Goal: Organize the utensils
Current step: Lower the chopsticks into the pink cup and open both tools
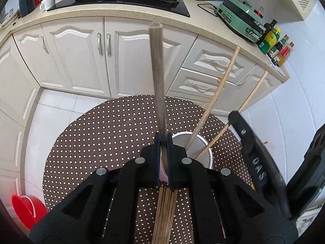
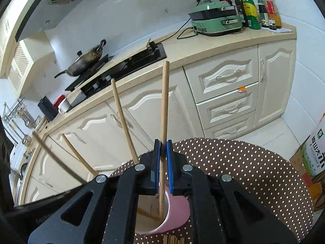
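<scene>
My left gripper is shut on a darker wooden chopstick that stands upright, its lower end inside the pink cup. Two pale chopsticks lean in that cup. A bundle of several chopsticks lies on the dotted table under the left gripper. My right gripper is shut on a pale chopstick whose lower end is inside the pink cup. More chopsticks lean out of the cup to the left. The right gripper shows in the left wrist view.
The round brown dotted table holds the cup; its edge shows in the right view. White kitchen cabinets, a stove, a green appliance and bottles stand behind. A red basin sits on the floor.
</scene>
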Available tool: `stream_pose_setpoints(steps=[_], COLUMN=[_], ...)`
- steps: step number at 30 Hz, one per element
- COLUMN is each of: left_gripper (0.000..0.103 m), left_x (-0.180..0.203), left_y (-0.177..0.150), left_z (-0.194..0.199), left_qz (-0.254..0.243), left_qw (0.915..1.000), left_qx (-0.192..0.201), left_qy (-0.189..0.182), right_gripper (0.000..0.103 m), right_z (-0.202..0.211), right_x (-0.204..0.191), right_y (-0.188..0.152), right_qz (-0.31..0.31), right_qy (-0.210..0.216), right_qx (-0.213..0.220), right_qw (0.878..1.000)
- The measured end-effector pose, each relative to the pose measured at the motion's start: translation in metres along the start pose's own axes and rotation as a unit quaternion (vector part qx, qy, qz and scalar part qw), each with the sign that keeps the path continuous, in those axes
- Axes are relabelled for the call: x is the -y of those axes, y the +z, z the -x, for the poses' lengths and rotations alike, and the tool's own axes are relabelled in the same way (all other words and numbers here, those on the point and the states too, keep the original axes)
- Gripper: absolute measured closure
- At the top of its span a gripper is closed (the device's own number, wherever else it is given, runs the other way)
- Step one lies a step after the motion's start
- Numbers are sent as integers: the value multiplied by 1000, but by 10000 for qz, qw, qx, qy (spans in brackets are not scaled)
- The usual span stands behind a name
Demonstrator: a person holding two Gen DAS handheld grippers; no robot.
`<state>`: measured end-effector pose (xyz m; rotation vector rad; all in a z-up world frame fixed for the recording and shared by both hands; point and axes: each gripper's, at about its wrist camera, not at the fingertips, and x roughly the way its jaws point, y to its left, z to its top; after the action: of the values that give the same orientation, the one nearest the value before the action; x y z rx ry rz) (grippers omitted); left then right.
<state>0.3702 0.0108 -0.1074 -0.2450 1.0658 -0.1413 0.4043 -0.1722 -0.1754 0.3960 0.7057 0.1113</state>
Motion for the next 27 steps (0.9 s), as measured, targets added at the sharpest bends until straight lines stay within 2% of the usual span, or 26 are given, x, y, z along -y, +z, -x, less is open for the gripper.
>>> stream_pose_setpoints(steps=[7,14,16,17,18,19,21,27], left_gripper=[96,95,89,86,78,67,55,54], left_x=[-1,-1,-1,-1,-1,-1,-4,-4], left_y=[-4,-13,-15,-17,-18,-19,-22,-27], left_z=[-4,-12,-14,-15,-16,-16,-14,-10], left_qz=[-41,-98,-110,-124,-136,-136,-73,-95], left_qw=[9999,10000,9999,9999,9998,9998,9999,9999], left_qx=[144,-9,-58,-91,-131,-132,-56,-58], left_qy=[10,1,19,56,98,92,123,110], right_gripper=[98,94,91,84,72,65,58,51], right_z=[-1,2,3,4,5,7,12,23], right_x=[-3,-1,-1,0,0,1,5,15], right_y=[-8,-12,-13,-14,-14,-15,-16,-19], right_qz=[100,132,168,182,187,191,153,139], right_qy=[44,92,99,81,61,19,-54,-88], right_qx=[-167,-451,-543,-592,-618,-644,-612,-633], right_qw=[9998,9989,9983,9980,9979,9977,9980,9979])
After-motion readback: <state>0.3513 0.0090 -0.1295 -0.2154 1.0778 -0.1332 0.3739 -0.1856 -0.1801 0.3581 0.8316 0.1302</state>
